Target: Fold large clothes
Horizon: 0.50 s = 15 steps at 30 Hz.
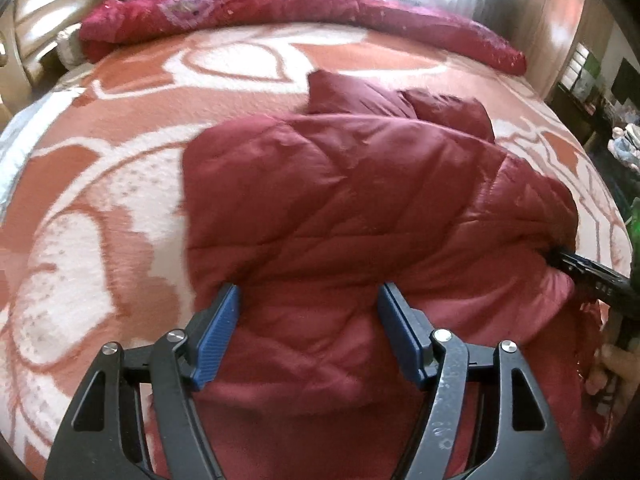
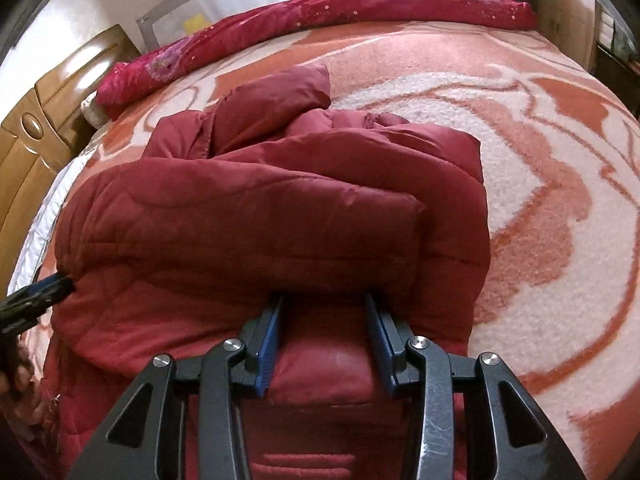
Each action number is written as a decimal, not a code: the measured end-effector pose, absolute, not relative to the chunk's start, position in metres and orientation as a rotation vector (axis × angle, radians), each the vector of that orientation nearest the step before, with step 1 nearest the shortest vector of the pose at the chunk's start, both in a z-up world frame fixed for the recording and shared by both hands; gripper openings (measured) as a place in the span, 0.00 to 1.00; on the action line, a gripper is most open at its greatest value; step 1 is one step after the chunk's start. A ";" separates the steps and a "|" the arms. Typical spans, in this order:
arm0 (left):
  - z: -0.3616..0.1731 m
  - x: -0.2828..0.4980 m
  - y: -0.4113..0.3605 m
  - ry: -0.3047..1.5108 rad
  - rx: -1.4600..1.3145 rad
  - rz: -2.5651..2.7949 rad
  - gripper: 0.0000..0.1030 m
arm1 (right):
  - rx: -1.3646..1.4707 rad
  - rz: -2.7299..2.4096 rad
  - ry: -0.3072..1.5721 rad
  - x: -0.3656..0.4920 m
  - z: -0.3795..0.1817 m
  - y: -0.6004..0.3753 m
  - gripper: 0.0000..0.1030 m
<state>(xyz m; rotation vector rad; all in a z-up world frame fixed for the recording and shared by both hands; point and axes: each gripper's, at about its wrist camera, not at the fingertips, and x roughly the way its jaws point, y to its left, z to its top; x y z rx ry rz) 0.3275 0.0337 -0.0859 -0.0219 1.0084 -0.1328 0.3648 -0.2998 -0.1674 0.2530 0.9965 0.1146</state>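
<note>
A dark red quilted jacket point(image 1: 360, 184) point(image 2: 240, 216) lies bunched and partly folded on the bed, its hood and a sleeve toward the far side. My left gripper point(image 1: 309, 294) hovers over the jacket's near part with its blue pads wide apart and only the cloth lying below them; it is open. In the right wrist view the left gripper point(image 2: 52, 286) touches the jacket's left edge. My right gripper point(image 2: 324, 302) has its jaws apart, the tips tucked under a thick folded edge of the jacket. The pads do not press on the cloth. From the left, the right gripper point(image 1: 576, 266) pokes into the jacket's right side.
An orange-and-white patterned blanket point(image 1: 100, 200) covers the bed. A rolled crimson quilt point(image 1: 300, 8) point(image 2: 320, 16) lies along the far edge. Wooden furniture point(image 2: 40, 140) stands at the left, a white bed rail point(image 2: 200, 4) behind. A hand point(image 1: 616, 364) shows at the right edge.
</note>
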 end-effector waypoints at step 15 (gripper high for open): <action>-0.128 0.347 0.068 1.130 -0.157 -0.103 0.86 | 0.230 0.090 1.012 0.350 -0.163 -0.286 0.41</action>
